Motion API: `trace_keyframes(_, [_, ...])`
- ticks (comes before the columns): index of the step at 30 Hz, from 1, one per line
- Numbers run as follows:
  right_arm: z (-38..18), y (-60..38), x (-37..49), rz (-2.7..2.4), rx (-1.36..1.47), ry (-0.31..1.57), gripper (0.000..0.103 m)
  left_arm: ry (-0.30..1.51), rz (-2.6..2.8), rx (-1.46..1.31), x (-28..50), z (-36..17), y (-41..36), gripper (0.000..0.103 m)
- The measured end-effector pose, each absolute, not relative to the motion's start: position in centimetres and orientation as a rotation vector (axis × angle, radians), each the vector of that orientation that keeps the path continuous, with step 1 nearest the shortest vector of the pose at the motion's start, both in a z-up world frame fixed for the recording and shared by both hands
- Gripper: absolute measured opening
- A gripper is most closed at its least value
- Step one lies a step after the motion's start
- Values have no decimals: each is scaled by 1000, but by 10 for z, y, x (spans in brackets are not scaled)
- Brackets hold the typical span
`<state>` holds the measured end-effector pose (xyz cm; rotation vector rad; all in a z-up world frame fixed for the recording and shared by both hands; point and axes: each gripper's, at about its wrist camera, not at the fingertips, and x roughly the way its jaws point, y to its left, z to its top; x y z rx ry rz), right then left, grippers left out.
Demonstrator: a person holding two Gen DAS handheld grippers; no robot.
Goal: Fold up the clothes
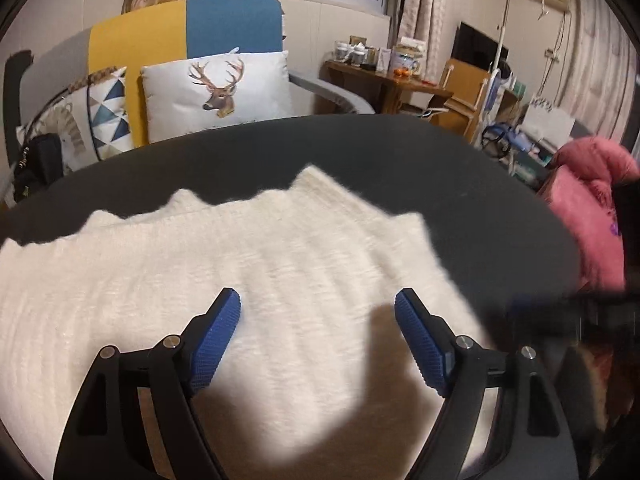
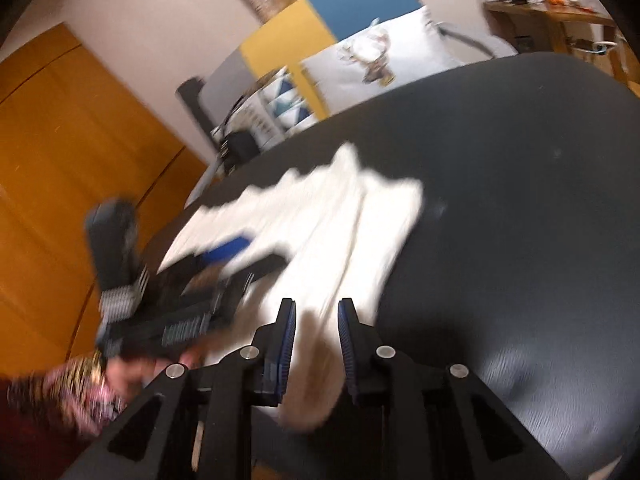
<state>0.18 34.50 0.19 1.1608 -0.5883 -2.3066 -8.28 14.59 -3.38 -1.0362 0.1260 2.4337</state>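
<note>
Lower centre, left tongs [image 1: 318,306] spread wide above white knit garment [image 1: 248,264], pinching nothing. Garment lay flat on dark worktop [image 1: 400,148]. Right tongs [image 2: 316,310] narrowly parted over garment's near edge, gripping nothing; frame blurred.

White sweater [image 2: 320,220] on dark table [image 2: 520,200]

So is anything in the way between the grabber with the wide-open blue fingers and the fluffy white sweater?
No, nothing visible. The left gripper hangs open right over the white sweater, which lies spread on the dark table, with only air between its blue pads and the knit. The right gripper is off at the sweater's edge.
</note>
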Motion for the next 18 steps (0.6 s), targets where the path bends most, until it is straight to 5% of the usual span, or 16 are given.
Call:
trace_keyframes(7, [-30,312,17,-2223,1345,-430,16,455,2432,-1010,-76,-53,183,85])
trace_keyframes(11, [-32,308,17,-2230,1395,-390,10,429,2423,-1014,-76,-52,179,85])
trace_keyframes(18, [-2,321,23,-2421,1279,-454,20,275,2524,-952,-53,-30,127,85])
